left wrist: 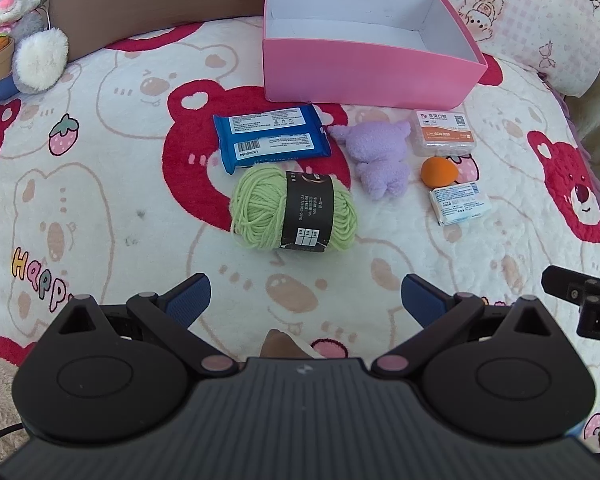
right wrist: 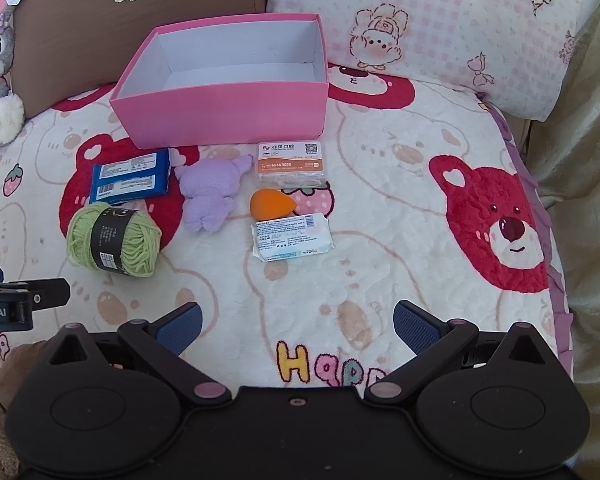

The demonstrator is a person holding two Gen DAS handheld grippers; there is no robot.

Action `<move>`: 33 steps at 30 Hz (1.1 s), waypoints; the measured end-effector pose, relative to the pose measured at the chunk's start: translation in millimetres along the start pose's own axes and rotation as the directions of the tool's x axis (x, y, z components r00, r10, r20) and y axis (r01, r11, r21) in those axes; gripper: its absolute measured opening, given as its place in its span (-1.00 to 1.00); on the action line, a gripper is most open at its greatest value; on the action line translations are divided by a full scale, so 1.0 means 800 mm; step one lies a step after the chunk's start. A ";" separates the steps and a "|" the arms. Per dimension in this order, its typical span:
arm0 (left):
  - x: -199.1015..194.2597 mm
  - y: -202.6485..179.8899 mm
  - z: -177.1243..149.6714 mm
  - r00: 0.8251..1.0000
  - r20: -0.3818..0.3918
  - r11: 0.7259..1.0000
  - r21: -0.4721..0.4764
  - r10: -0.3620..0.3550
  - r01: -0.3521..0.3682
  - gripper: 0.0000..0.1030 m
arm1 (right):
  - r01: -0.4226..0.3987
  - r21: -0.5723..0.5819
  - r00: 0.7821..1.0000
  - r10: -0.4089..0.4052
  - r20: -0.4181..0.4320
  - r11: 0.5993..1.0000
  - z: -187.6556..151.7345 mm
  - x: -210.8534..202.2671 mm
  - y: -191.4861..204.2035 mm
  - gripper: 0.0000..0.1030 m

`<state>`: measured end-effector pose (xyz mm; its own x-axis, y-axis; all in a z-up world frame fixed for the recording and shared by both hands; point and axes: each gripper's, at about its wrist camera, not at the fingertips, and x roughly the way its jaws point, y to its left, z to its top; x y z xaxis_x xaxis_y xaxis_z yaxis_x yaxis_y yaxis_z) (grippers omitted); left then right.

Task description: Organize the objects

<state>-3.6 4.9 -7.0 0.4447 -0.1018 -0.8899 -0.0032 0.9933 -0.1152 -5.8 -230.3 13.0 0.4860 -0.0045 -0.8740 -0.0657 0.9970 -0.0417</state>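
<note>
Both claws hang wide open and empty — our left claw [left wrist: 306, 294] faces the yarn [left wrist: 294, 213], our right claw [right wrist: 297, 322] the packet [right wrist: 292, 237]. We'd close across the yarn's band, then lift over the box [left wrist: 364, 74] wall. The blanket [left wrist: 112, 208] before us is open — box empty.

Fleecy blanket [left wrist: 140, 184], matt cardboard box [left wrist: 364, 68] — woolly yarn [left wrist: 260, 208]
</note>
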 end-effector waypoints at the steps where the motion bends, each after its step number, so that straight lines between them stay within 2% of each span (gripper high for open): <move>1: 0.000 0.000 0.000 1.000 -0.001 1.000 0.000 -0.001 0.001 1.00 | 0.000 -0.001 1.000 0.000 -0.001 1.000 0.000 0.000 0.001 1.00; 33: 0.000 -0.002 -0.001 1.000 -0.011 1.000 -0.003 -0.005 0.005 1.00 | 0.009 -0.006 1.000 -0.009 -0.006 1.000 0.000 0.003 -0.001 1.00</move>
<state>-4.5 3.2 -7.4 0.4344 -0.1071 -0.8943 -0.0040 0.9927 -0.1208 -4.2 -230.9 11.0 0.4810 -0.0138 -0.8766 -0.0667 0.9964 -0.0523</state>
